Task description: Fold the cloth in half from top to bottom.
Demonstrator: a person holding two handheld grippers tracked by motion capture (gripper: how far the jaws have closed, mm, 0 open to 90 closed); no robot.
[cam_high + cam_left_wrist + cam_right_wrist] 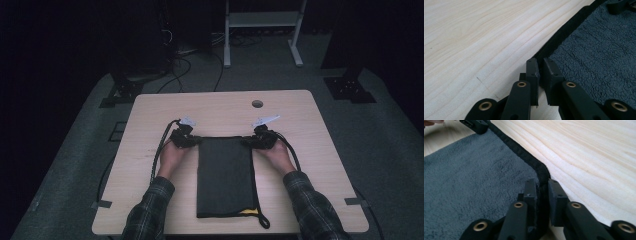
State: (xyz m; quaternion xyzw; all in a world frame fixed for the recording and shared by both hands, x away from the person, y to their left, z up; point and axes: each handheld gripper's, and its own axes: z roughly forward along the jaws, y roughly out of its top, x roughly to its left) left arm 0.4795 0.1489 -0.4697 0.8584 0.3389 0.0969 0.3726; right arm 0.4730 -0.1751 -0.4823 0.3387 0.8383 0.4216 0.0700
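Nearest my high view, the near end of the folded dark towel lies close to the counter edge, with a yellow tag and a black cord loop at its near right corner. The towel runs lengthwise away from me down the middle of the counter.

On the left, my left gripper sits at the towel's far left corner. In the left gripper view its fingers are almost together, a thin gap between them, at the towel's black-bound edge; I cannot tell whether any cloth is pinched there.

On the right, my right gripper is at the far right corner. In the right gripper view its fingers stand either side of the bound edge, which runs between them, so they are closed down onto that hem. The other gripper shows along the same edge, at the far corner.
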